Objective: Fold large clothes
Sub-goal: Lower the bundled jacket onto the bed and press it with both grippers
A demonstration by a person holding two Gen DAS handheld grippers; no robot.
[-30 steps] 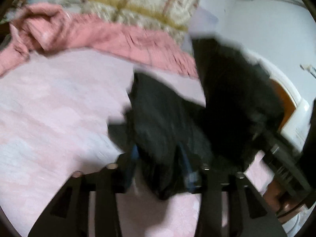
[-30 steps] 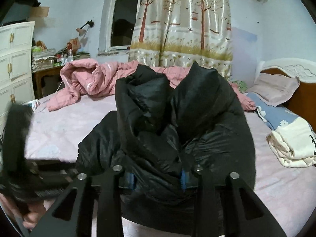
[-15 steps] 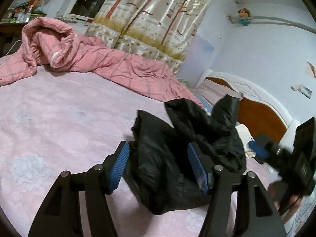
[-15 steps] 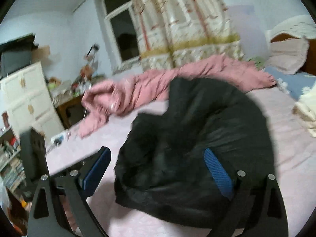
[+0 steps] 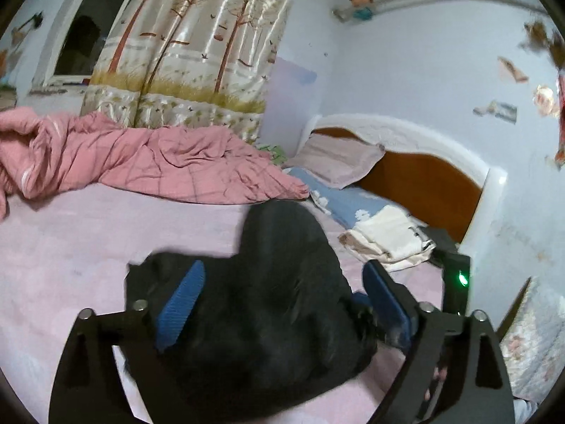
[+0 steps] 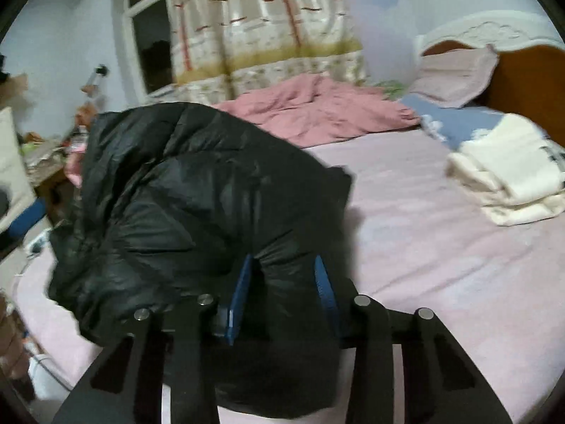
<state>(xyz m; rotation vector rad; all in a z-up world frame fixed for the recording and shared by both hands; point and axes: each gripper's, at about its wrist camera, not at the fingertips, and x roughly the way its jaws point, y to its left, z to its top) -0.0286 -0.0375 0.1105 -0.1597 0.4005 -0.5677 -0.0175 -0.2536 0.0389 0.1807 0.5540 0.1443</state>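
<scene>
Since a second ago the left gripper (image 5: 282,304) has let go, its jaws opening wide around the black jacket (image 6: 197,212) bunched on the bed (image 6: 441,247), while the right gripper (image 6: 282,282) is closing on a fold just ahead of it, so the folding now hangs on that one clamp

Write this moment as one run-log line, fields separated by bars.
step: fold black jacket | left hand-held gripper: opening, jacket between pads | right hand-held gripper: closing on jacket | surface: bed
</scene>
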